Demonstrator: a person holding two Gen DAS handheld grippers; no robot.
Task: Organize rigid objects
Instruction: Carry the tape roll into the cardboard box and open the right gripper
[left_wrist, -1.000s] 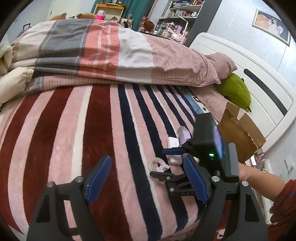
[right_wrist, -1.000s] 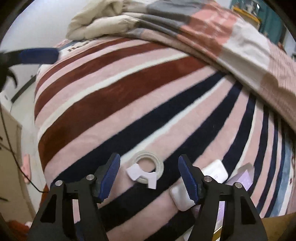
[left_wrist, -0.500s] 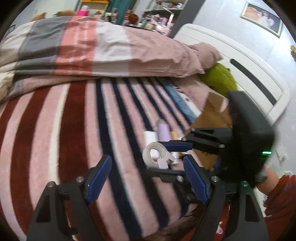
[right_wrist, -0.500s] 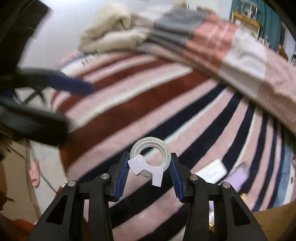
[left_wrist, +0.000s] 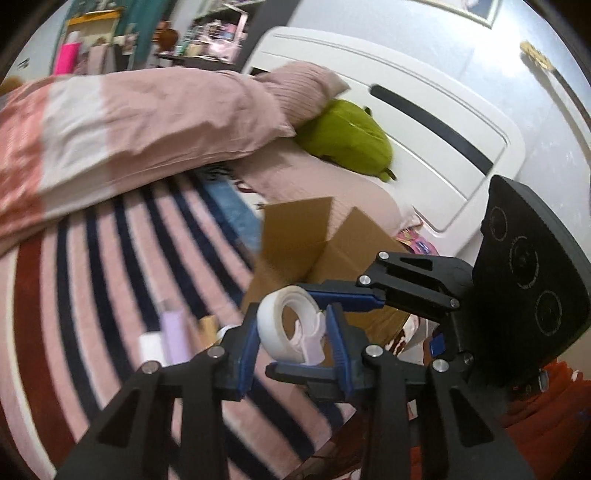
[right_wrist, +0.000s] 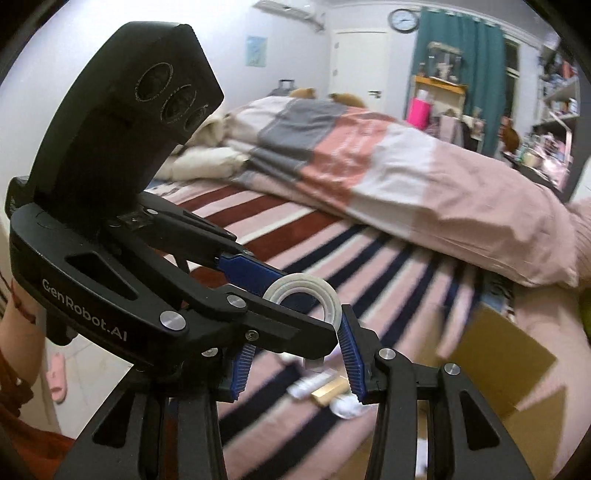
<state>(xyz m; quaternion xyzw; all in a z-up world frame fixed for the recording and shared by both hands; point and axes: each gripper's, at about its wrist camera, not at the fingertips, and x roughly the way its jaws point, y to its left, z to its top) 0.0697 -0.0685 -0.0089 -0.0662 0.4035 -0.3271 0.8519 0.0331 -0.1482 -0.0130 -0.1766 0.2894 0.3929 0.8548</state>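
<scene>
A white tape roll (left_wrist: 286, 325) with its small dispenser tab hangs in the air above the striped blanket (left_wrist: 92, 280). Both grippers meet on it. My left gripper (left_wrist: 293, 332) has its blue pads on the roll's two flat sides, and its jaws are closing. My right gripper (right_wrist: 295, 354) comes in from the right in the left wrist view and is shut on the same tape roll (right_wrist: 306, 295) across its rim. An open cardboard box (left_wrist: 295, 229) sits just behind the roll at the bed's edge.
On the blanket below lie a purple tube (left_wrist: 173, 332), a white case (left_wrist: 149, 347) and a gold item (right_wrist: 328, 393). A folded quilt (right_wrist: 351, 158), a green plush (left_wrist: 347, 140) and the white headboard (left_wrist: 424, 122) bound the bed. A pink slipper (right_wrist: 57, 380) lies on the floor.
The right gripper closed on the tape roll and lifted it off the blanket. The left gripper swung right to meet it and its wide jaws closed around the roll.
</scene>
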